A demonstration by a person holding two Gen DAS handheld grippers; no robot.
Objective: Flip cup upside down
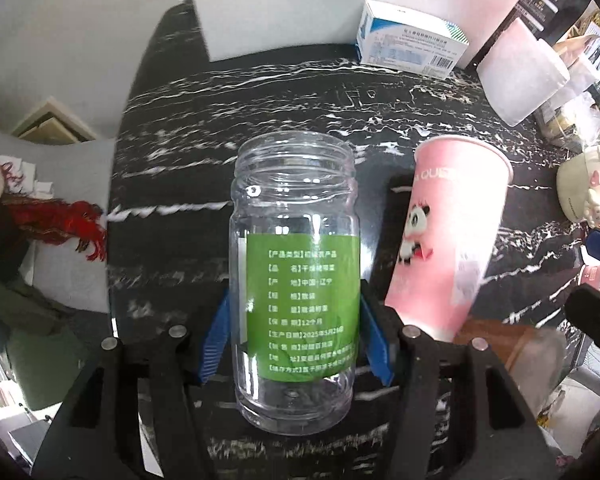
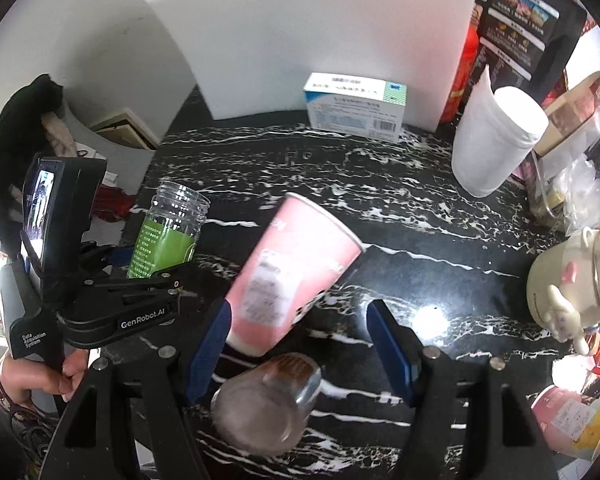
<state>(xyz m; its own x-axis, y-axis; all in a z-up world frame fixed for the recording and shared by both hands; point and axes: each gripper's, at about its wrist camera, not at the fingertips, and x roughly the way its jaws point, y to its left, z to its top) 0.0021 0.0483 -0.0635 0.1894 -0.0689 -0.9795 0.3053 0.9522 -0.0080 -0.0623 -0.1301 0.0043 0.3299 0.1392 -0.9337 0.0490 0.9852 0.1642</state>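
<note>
A clear plastic jar with a green label [image 1: 293,276] stands upright, mouth up, between the blue pads of my left gripper [image 1: 293,336], which is shut on it; it also shows in the right wrist view [image 2: 167,232]. A pink paper cup with a panda print [image 1: 448,236] stands mouth up and tilted on the black marble table [image 1: 259,92]. In the right wrist view the pink cup [image 2: 291,268] leans between the fingers of my open right gripper [image 2: 297,344], close to the left pad; contact is unclear.
A small glass jar with a brownish lid [image 2: 267,404] lies just before my right gripper. A blue and white box [image 2: 356,108], a white container [image 2: 496,140], a white foam board [image 2: 320,32] and a cream kettle [image 2: 572,284] stand around the table.
</note>
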